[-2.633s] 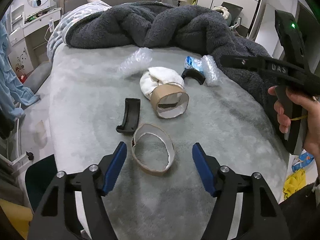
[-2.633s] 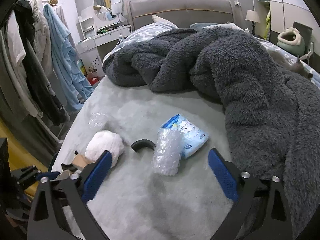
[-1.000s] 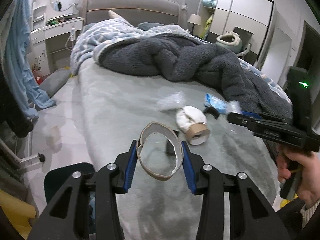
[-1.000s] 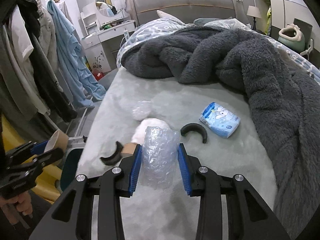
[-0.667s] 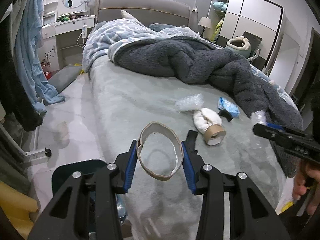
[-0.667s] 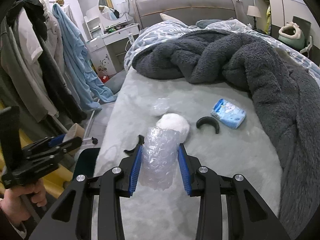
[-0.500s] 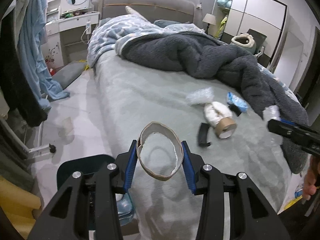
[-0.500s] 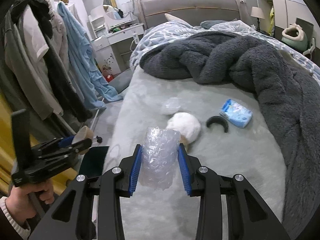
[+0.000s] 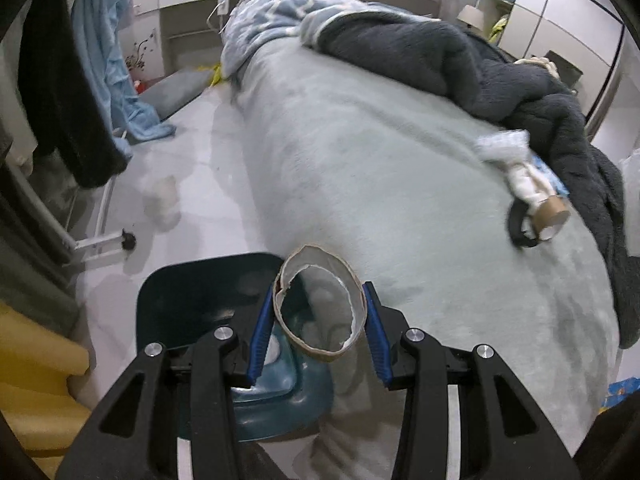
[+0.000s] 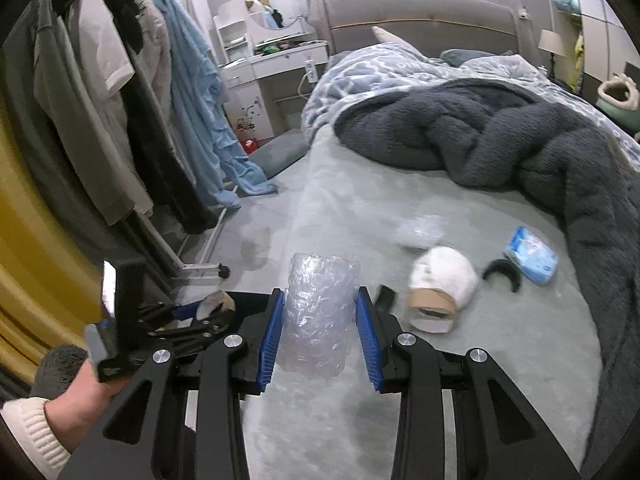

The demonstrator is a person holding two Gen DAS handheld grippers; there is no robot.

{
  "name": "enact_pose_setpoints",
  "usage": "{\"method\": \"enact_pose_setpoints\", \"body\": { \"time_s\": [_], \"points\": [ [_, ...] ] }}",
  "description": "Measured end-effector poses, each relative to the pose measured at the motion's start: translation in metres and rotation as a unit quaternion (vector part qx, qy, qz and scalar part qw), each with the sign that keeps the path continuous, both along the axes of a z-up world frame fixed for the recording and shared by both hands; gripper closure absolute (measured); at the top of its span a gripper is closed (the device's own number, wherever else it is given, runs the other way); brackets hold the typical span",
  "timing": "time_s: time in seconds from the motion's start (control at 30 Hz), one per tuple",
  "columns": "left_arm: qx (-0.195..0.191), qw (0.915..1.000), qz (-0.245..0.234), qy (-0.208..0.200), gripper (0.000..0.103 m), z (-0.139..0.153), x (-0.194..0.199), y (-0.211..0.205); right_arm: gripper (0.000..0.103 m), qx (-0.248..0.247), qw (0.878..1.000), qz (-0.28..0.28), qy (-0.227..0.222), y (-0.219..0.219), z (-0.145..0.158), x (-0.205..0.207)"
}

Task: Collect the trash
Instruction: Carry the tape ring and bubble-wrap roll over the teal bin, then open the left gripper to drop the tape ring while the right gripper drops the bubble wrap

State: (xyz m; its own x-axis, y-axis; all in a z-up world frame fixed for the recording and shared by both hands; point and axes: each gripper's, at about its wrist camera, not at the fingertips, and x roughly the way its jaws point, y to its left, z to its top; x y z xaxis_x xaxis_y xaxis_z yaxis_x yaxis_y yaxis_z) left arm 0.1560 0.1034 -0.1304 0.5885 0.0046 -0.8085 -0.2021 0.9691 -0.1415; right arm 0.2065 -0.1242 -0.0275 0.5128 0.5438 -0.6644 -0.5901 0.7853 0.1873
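Observation:
My left gripper [image 9: 318,314] is shut on a torn cardboard ring [image 9: 320,304] and hangs over the dark teal trash bin [image 9: 200,296] on the floor beside the bed. My right gripper [image 10: 318,320] is shut on a roll of clear bubble wrap [image 10: 316,316] above the bed's edge. In the right wrist view the left gripper [image 10: 208,308] with the ring shows at lower left, held by a hand [image 10: 76,396]. On the bed lie a tape roll stuffed with white tissue [image 10: 440,284], a black curved piece [image 10: 502,274], a blue tissue pack [image 10: 530,254] and a crumpled clear plastic [image 10: 420,230].
A dark grey fleece blanket [image 10: 500,148] covers the far right of the bed [image 9: 360,168]. Clothes hang on a rack [image 10: 120,120] left of the bed, with its wheeled foot [image 9: 128,240] near the bin. Yellow foam [image 9: 36,368] sits at the lower left.
Both grippers have swung left off the bed with their loads. The left one dropped lower, so the trash bin now lies under the ring. The right one now looks at the bed's left edge.

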Motion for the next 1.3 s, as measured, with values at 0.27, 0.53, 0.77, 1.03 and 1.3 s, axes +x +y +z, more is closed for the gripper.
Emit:
{"method": "enact_pose_setpoints", "body": {
  "time_s": [0.27,0.53,0.77,1.03,1.3],
  "points": [
    [0.002,0.9995,0.019,0.026,0.058,-0.018,-0.008,0.028,0.066,-0.009,0.999,0.041,-0.001,0.051,0.002,-0.009],
    [-0.005,0.9966,0.036,0.074,0.057,-0.043,-0.015,0.058,0.066,-0.017,0.998,0.066,0.018,0.094,-0.013,-0.008],
    [-0.016,0.9930,0.032,0.113,0.057,-0.063,-0.020,0.076,0.066,-0.024,0.995,0.089,0.041,0.134,-0.032,-0.008],
    [-0.043,0.9872,0.038,0.149,0.051,-0.076,-0.030,0.096,0.066,-0.043,0.990,0.113,0.070,0.177,-0.058,-0.007],
    [-0.061,0.9864,0.034,0.149,0.032,-0.067,-0.044,0.113,0.066,-0.082,0.985,0.122,0.095,0.201,-0.096,0.000]
  ]
}}
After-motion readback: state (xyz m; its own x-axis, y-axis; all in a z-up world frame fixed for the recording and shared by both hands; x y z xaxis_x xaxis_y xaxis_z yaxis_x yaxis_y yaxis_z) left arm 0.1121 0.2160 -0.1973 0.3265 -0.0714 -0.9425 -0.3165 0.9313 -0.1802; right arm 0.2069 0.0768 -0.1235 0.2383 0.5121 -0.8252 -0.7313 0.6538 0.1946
